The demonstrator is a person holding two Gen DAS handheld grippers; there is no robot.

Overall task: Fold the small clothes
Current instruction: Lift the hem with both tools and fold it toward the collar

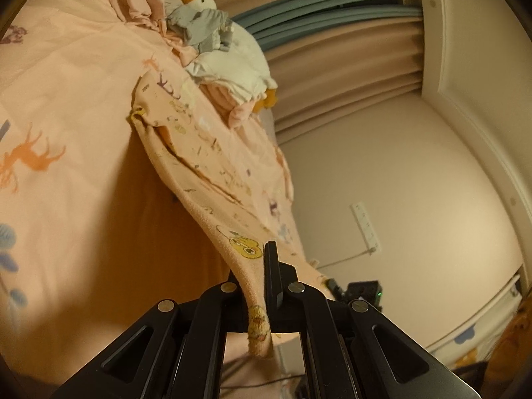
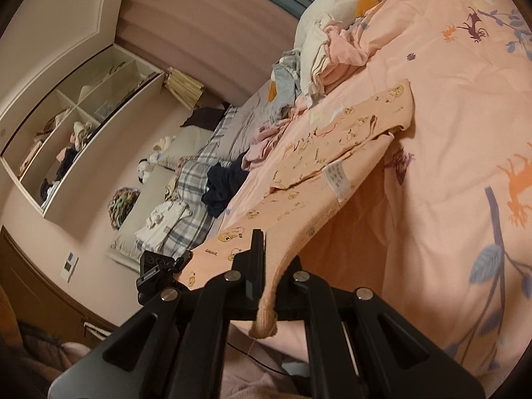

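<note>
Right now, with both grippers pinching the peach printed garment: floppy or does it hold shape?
Probably floppy: the garment sags from the left gripper to the bed. Likely light: the right gripper holds it by one bunched edge. Thin knit, apt to crease.

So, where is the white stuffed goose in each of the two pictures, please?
Left wrist view: the goose lies at the top centre, on the clothes pile at the far edge of the bed, head to the upper left.
Right wrist view: the goose is at the top, right of centre, partly cut by the picture edge.
Shared landmark: the peach printed garment, which both claws grip.
</note>
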